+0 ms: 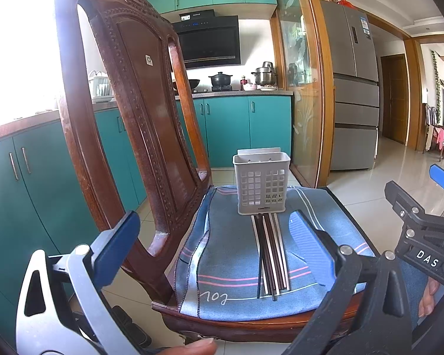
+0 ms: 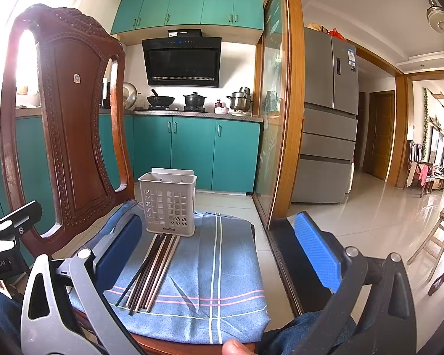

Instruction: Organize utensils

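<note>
Several chopsticks point(image 1: 270, 254), dark and pale, lie side by side on a blue cloth point(image 1: 231, 290) that covers a wooden chair seat. A white slotted utensil holder point(image 1: 261, 184) stands upright just behind their far ends and looks empty. My left gripper point(image 1: 216, 242) is open and empty, in front of the chopsticks and above the seat's front. In the right wrist view, the chopsticks point(image 2: 151, 269) and holder point(image 2: 168, 204) lie left of centre. My right gripper point(image 2: 222, 251) is open and empty, hovering over the cloth point(image 2: 216, 281).
The carved wooden chair back point(image 1: 127, 112) rises at the left, close to the left finger. The right gripper's body point(image 1: 423, 230) sits at the right. Teal kitchen cabinets point(image 2: 192, 151), a glass partition point(image 2: 275, 103) and tiled floor lie beyond.
</note>
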Available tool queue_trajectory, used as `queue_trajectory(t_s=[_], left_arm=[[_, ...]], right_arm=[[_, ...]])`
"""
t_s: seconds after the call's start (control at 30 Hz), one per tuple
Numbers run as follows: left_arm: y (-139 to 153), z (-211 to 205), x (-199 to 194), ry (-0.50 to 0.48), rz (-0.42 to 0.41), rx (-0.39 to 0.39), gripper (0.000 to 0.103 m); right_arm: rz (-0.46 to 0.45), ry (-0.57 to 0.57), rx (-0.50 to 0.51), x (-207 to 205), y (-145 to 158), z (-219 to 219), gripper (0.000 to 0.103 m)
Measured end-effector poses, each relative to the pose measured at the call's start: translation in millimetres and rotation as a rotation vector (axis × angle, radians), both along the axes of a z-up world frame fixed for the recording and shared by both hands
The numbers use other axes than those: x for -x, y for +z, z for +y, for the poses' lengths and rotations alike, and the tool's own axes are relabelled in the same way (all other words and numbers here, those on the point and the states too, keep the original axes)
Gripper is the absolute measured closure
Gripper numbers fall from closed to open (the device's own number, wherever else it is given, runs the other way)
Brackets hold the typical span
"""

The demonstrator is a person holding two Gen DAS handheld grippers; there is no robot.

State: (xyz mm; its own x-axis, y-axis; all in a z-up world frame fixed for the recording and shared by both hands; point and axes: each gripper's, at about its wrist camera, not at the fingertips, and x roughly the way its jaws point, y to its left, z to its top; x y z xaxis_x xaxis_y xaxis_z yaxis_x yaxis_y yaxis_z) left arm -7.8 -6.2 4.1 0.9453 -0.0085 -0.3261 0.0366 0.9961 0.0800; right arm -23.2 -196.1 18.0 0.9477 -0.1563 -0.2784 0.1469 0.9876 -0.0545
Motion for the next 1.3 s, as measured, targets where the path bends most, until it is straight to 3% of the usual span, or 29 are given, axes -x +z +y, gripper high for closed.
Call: queue_trajectory(t_s=[1.3], left_arm=[[4.7,-6.4,6.2,-0.012,0.003,-0.009,0.003]], right_arm=[[0.002,-0.001,-0.005,0.2,-4.0,-2.4,0.003]])
